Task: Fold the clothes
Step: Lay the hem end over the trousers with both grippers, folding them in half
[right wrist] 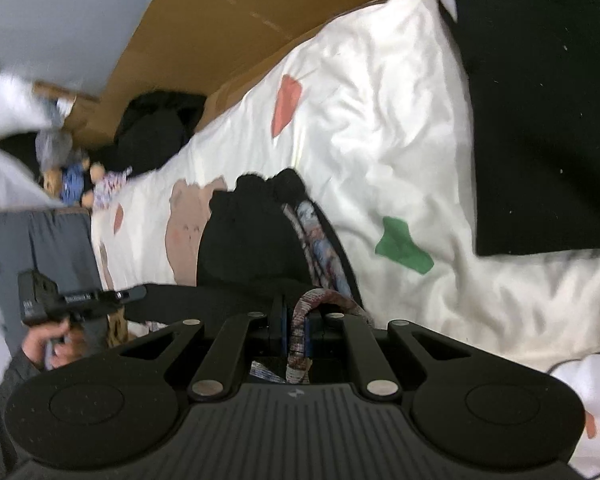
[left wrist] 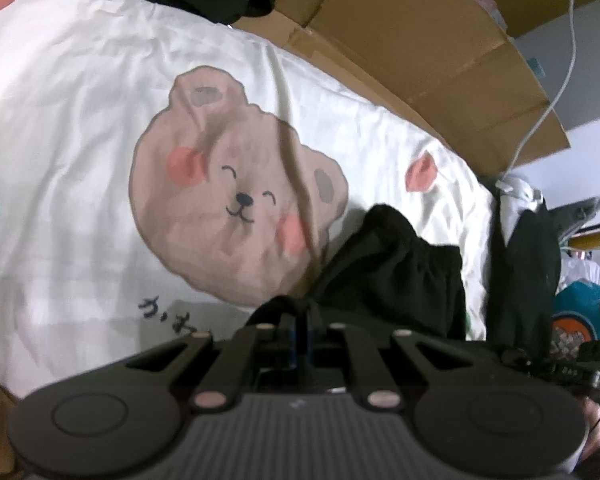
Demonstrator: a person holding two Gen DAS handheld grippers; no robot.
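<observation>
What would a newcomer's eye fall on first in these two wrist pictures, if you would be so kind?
Most likely the big smiling brown bear printed on the white bedsheet, filling the middle of the left wrist view. Next, the black garment with a patterned inner band, bunched above the bed and pinched by both the left gripper and right gripper. Brown cardboard lines the bed's far edge.

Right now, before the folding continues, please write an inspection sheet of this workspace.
Surface: white bear-print bedsheet, wrinkled.
Job's things: black garment with patterned trim, lifted at both ends; another dark garment lies flat.
Clutter: black bundle and small dolls at the bed's far end.
Grippers: left gripper and right gripper both shut on the black garment.
Cables: white cable hanging beside the cardboard.
Surroundings: cardboard sheets along the bed.
</observation>
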